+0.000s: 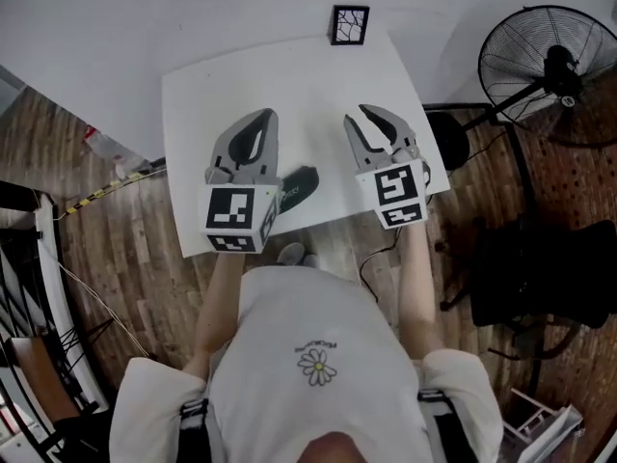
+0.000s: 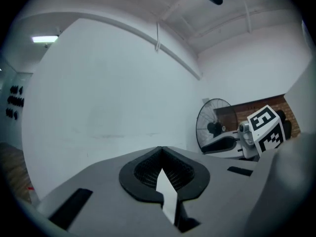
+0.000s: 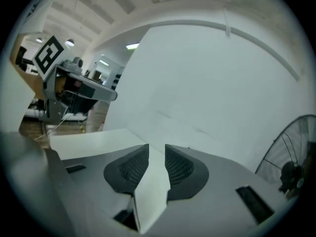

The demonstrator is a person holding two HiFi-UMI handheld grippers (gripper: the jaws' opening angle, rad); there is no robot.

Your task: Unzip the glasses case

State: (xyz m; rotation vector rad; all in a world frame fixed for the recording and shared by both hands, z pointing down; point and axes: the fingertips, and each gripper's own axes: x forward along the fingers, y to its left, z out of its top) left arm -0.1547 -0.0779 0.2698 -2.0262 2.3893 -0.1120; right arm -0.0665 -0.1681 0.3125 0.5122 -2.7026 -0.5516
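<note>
Lying on the white counter [image 1: 289, 85] near its front edge, the glasses case [image 1: 301, 187] shows only as a dark, rounded end. The rest of it is hidden behind the marker cube of the left gripper [image 1: 266, 113].

Both grippers hang above the counter, clear of the case and touching nothing. The left gripper's jaws meet at the tips with nothing between them. The right gripper [image 1: 371, 114] has its jaws apart, and only bare counter and wall show through the gap.

The case looks like a light, semi-stiff shell that probably gives a little under pressure. With so little weight, it would likely slide on the smooth counter if the zip were pulled with one gripper alone. A sound plan would be to pin or pinch the body at one end with one pair of jaws. The other pair would take the small zip pull, which is thin and easy to lose.

No view shows the pull or the zip line, so I cannot tell whether the case is zipped or what it holds. It is the only container on the counter. A square marker tile [image 1: 349, 24] sits at the counter's far edge.
</note>
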